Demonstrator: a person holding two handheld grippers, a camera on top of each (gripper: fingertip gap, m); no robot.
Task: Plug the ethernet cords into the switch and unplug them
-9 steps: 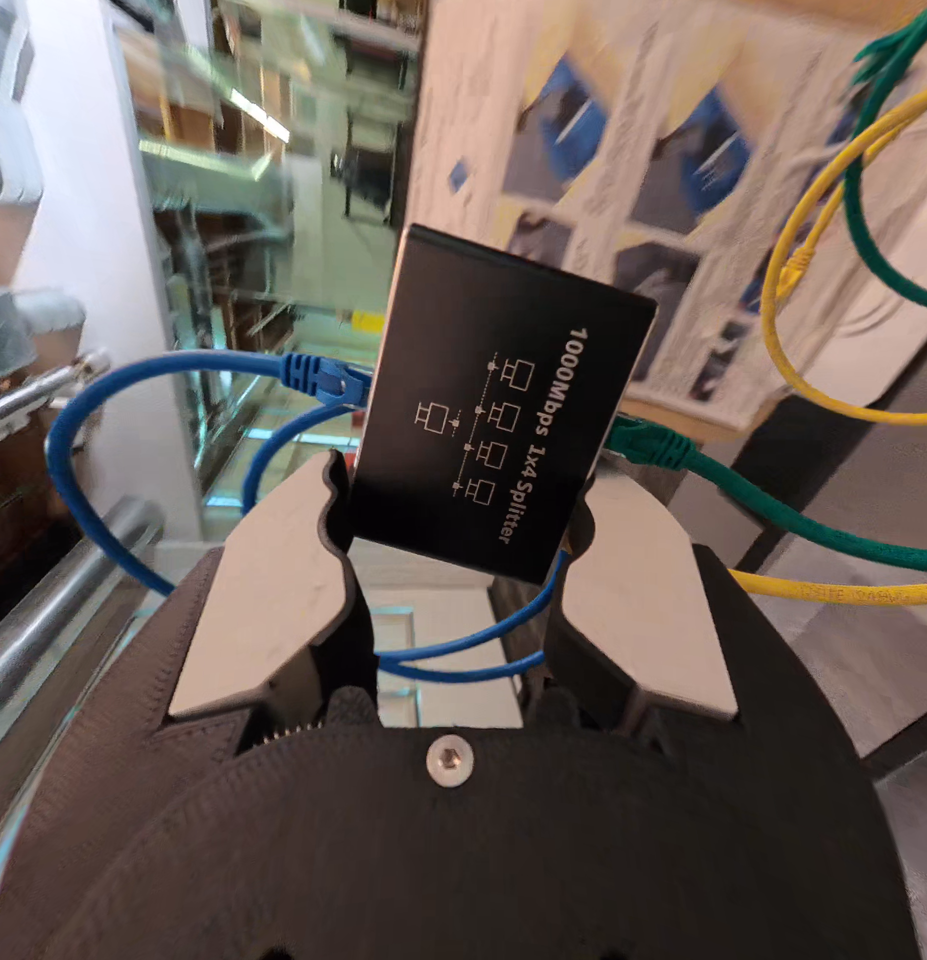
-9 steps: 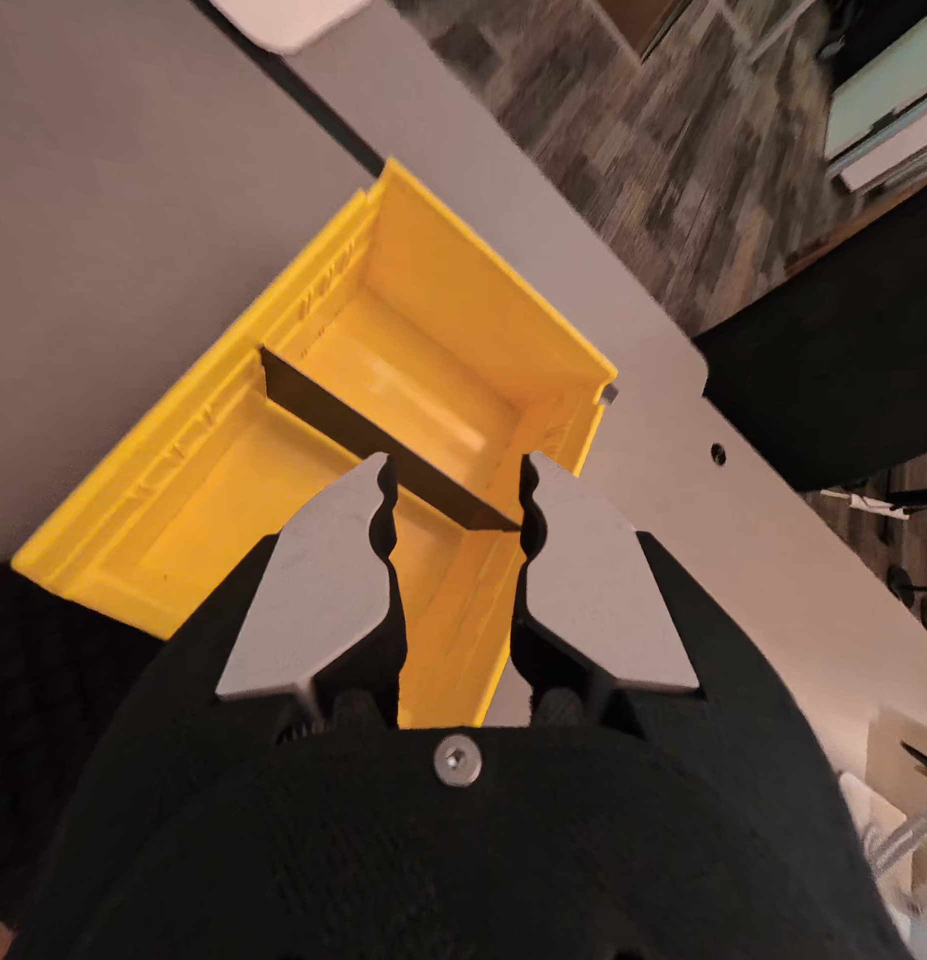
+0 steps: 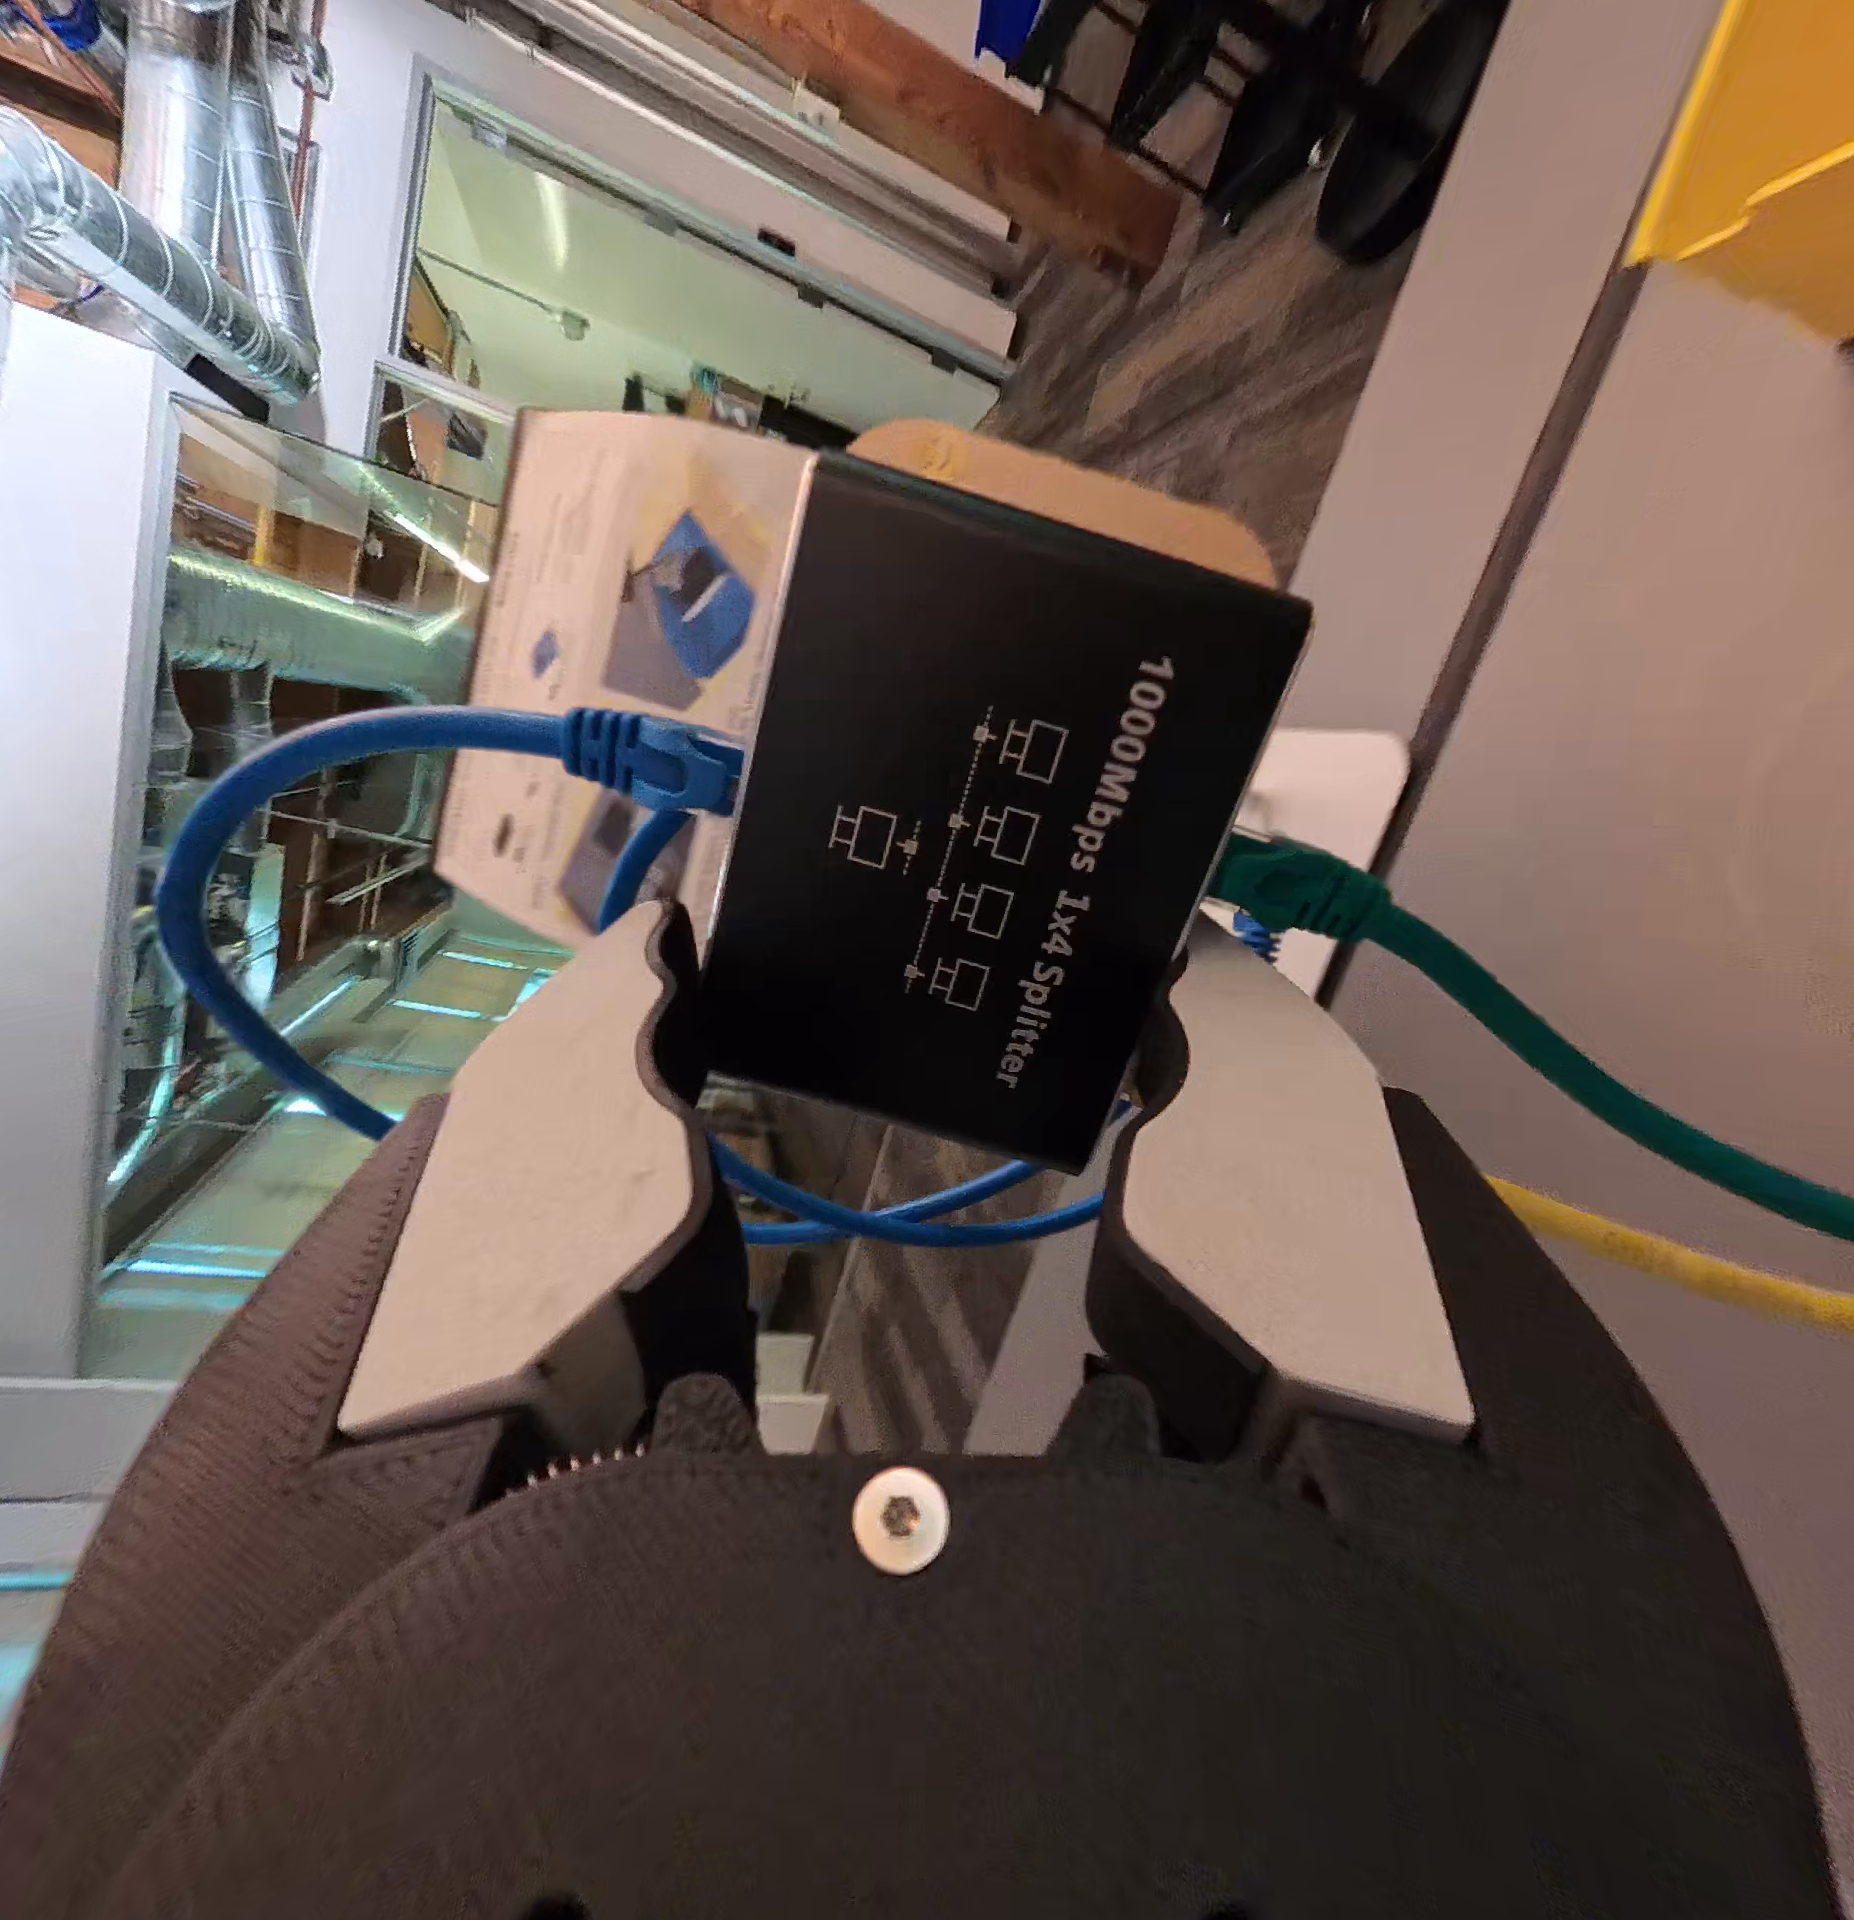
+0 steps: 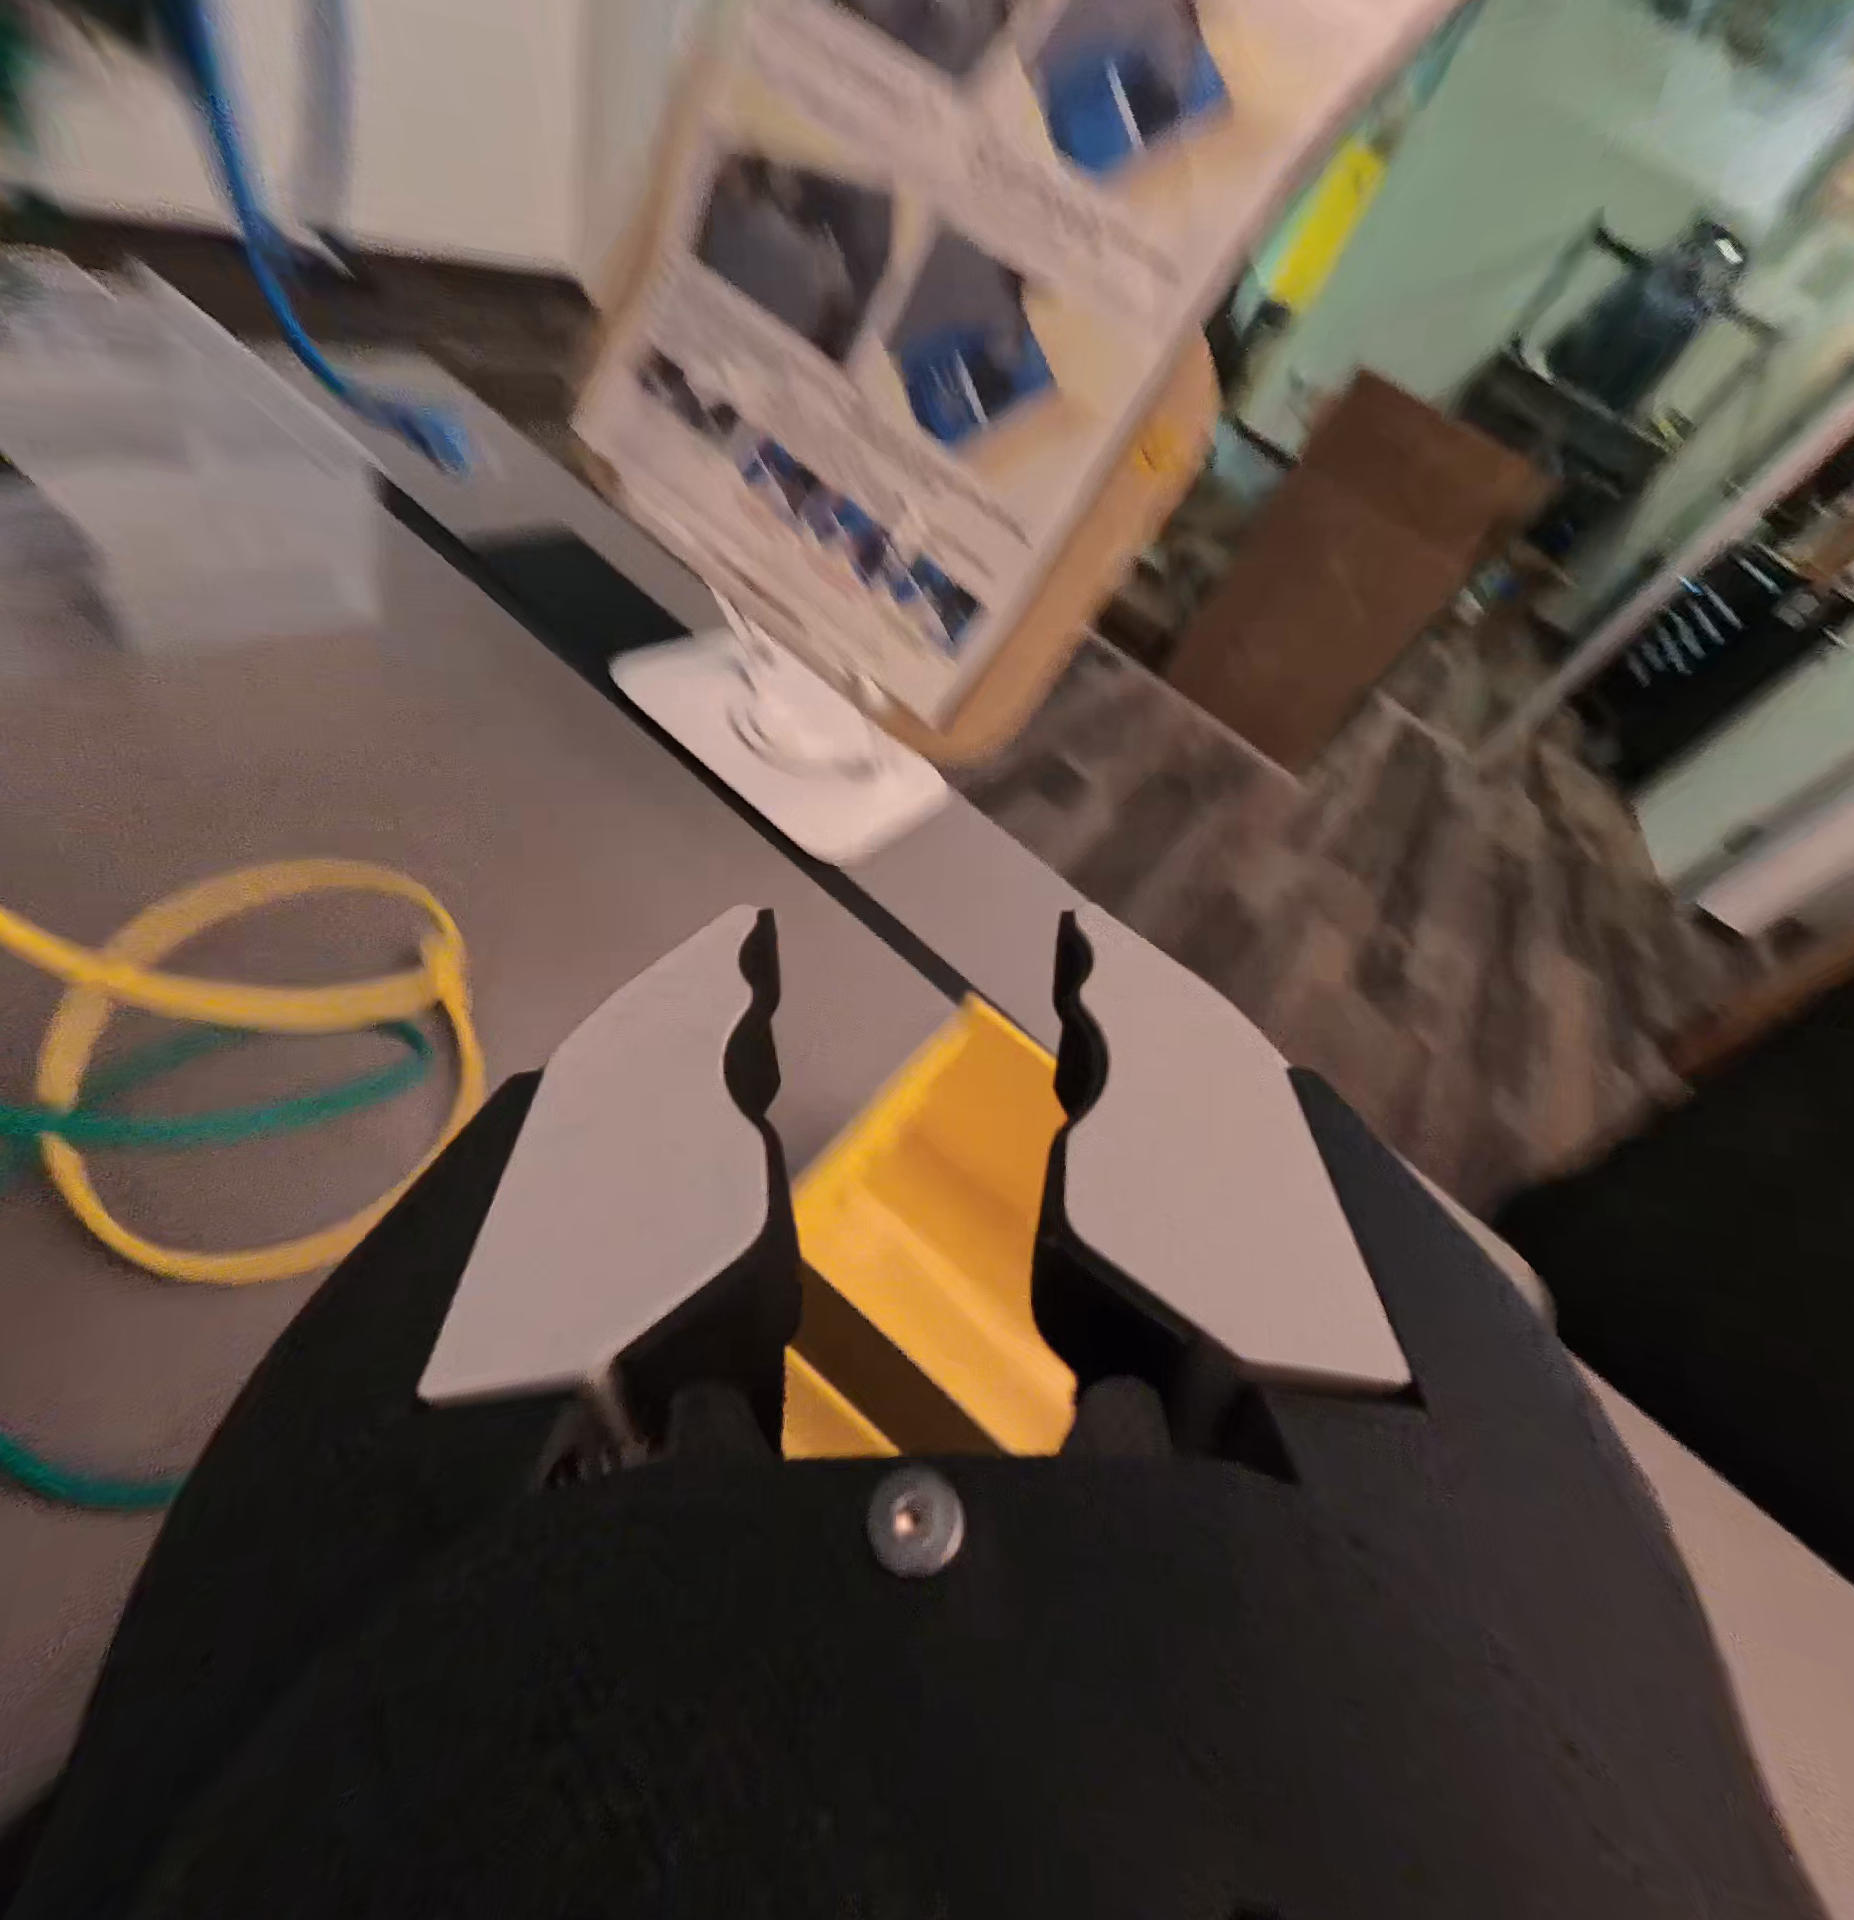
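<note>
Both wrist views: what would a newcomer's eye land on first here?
In the left wrist view, the black switch clamped in the left gripper, held off the table, with a blue cord plugged into one side and a green cord into the other. In the right wrist view, the empty, open right gripper above the yellow bin, with a yellow cord coiled to its left.
</note>
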